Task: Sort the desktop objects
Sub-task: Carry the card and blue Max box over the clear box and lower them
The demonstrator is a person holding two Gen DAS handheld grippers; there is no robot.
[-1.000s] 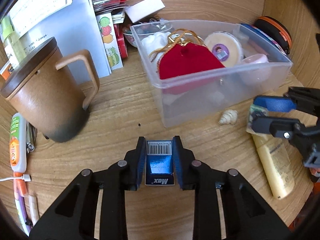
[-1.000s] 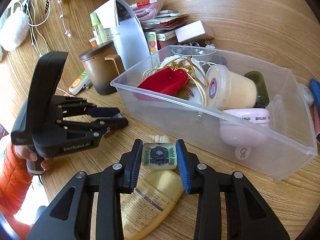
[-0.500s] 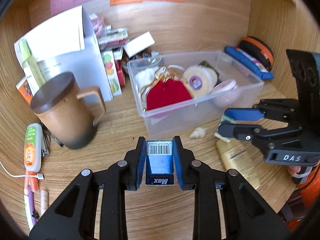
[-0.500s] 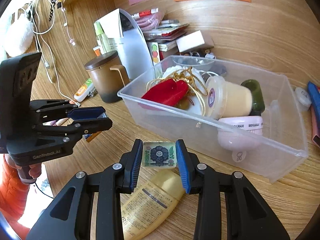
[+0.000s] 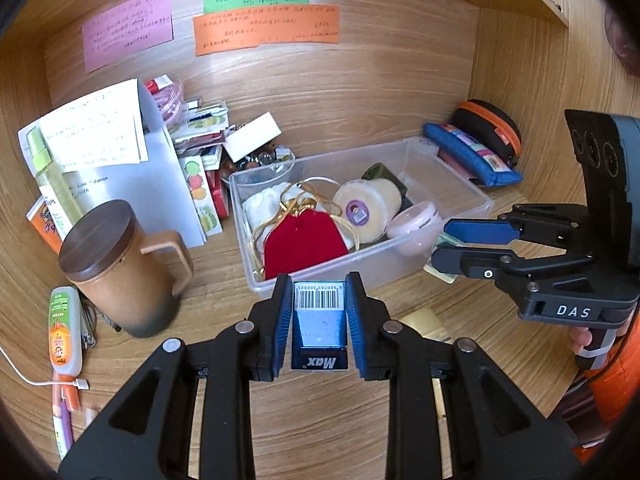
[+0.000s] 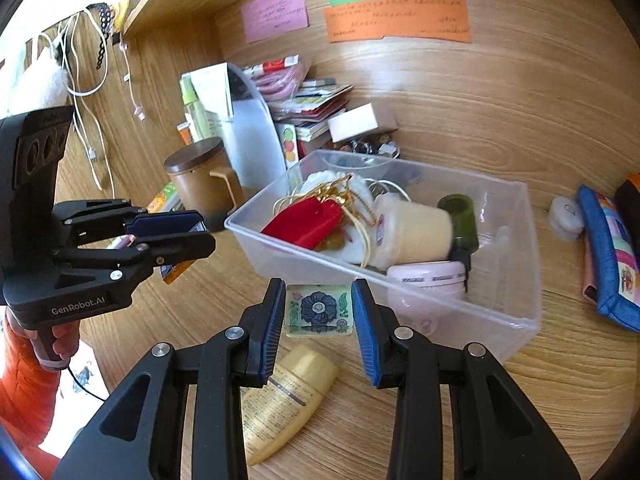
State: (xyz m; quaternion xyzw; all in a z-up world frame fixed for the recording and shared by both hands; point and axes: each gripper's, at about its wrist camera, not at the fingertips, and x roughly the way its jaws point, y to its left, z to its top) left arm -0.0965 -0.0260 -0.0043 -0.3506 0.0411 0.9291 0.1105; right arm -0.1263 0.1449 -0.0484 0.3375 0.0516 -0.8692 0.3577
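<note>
Clamping blue staple box (image 5: pixel 319 322) lengthwise in left hand-held gripper (image 5: pixel 319 320), barcode end forward, right hand-held gripper (image 6: pixel 319 314) pinching flower tile (image 6: pixel 319 310)

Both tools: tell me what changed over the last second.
Both rose and drew back from the clear bin. The left tool carried up its small blue box, and the right tool its flower-patterned tile, clear of the yellow tube. Grips unchanged; bin contents and brown mug stayed put.

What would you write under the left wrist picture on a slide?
Left gripper clamps a small blue box before a clear bin; right gripper holds a patterned tile.
</note>
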